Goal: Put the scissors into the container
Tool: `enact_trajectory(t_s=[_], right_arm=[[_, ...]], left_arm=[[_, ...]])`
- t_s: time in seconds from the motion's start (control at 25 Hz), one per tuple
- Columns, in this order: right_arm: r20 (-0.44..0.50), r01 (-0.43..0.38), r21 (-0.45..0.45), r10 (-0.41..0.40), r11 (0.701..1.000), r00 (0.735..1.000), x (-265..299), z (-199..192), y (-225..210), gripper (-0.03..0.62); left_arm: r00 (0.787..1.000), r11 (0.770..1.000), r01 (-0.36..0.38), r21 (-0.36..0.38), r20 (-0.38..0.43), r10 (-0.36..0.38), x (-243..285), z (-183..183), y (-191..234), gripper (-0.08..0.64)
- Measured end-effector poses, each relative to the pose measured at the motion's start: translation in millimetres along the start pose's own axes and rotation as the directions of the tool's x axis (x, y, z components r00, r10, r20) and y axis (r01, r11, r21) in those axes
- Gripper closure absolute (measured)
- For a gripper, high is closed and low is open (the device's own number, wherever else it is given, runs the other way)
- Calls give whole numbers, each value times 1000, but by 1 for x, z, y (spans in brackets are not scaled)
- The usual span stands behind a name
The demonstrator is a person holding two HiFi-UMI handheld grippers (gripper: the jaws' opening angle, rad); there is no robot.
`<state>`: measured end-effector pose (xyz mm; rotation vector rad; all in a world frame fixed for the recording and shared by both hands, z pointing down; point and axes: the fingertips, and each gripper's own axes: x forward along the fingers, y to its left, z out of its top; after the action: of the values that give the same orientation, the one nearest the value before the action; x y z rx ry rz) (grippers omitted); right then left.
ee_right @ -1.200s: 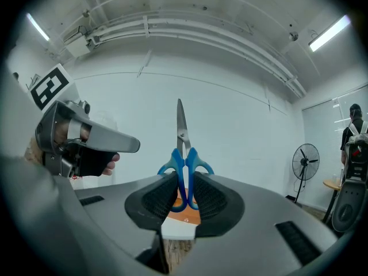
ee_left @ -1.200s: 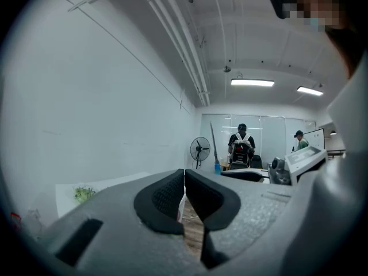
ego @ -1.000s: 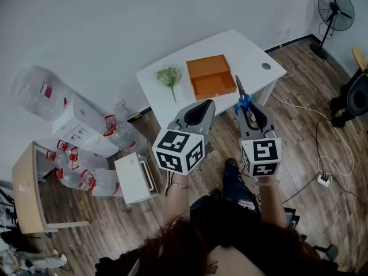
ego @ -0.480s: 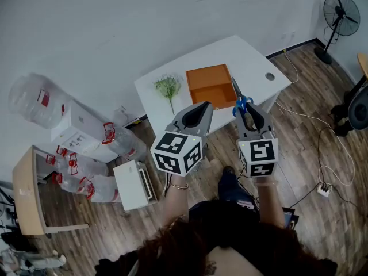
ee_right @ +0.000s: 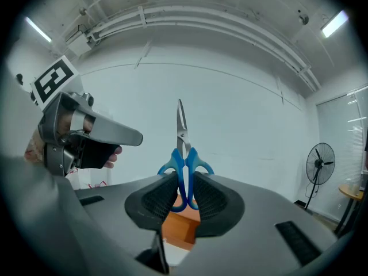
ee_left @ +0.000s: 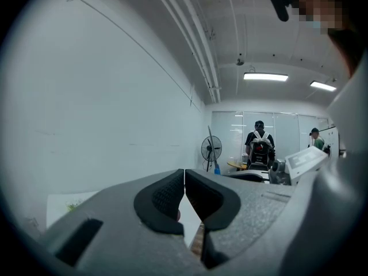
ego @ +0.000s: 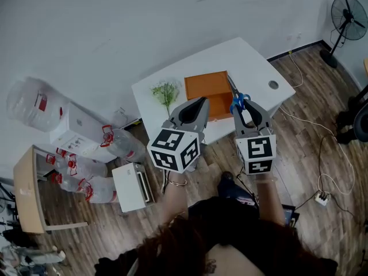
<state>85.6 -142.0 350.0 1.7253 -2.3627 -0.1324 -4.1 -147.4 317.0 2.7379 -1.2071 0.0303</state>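
Blue-handled scissors stand blades-up between the pads of my right gripper, which is shut on the handles. In the head view the scissors stick out of the right gripper over the front edge of the white table, right beside the orange container. The orange container also shows below the jaws in the right gripper view. My left gripper is held in the air left of the right one; its pads are closed together with nothing between them.
A green plant sprig lies on the table left of the container. On the floor at left are water bottles, a white box and a wooden stool. A standing fan is at right, cables run over the floor.
Both grippers have moved forward toward the table; the scissors now reach the container's right side. The jaws hold as before.
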Motion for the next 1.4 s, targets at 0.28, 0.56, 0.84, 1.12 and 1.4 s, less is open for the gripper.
enact_trajectory(t_s=[0.28,0.56,0.84,1.12,1.4], right_arm=[[-3,-53,-48,53,997,999,41,1,-17,514],[-33,-99,-120,96,988,995,79,-9,-30,514],[-97,-136,-198,118,971,988,116,-27,-23,514],[-183,-156,-314,102,936,978,138,-50,-18,514],[-271,-206,-370,108,906,957,156,-83,-3,514]], left_arm=[[998,999,-54,-2,12,54,35,8,23,540],[994,994,-108,-6,18,108,61,10,45,540],[989,988,-150,-17,-3,150,61,4,77,540],[991,990,-137,-18,5,137,63,16,96,540],[994,994,-109,-27,-13,109,67,11,114,540]])
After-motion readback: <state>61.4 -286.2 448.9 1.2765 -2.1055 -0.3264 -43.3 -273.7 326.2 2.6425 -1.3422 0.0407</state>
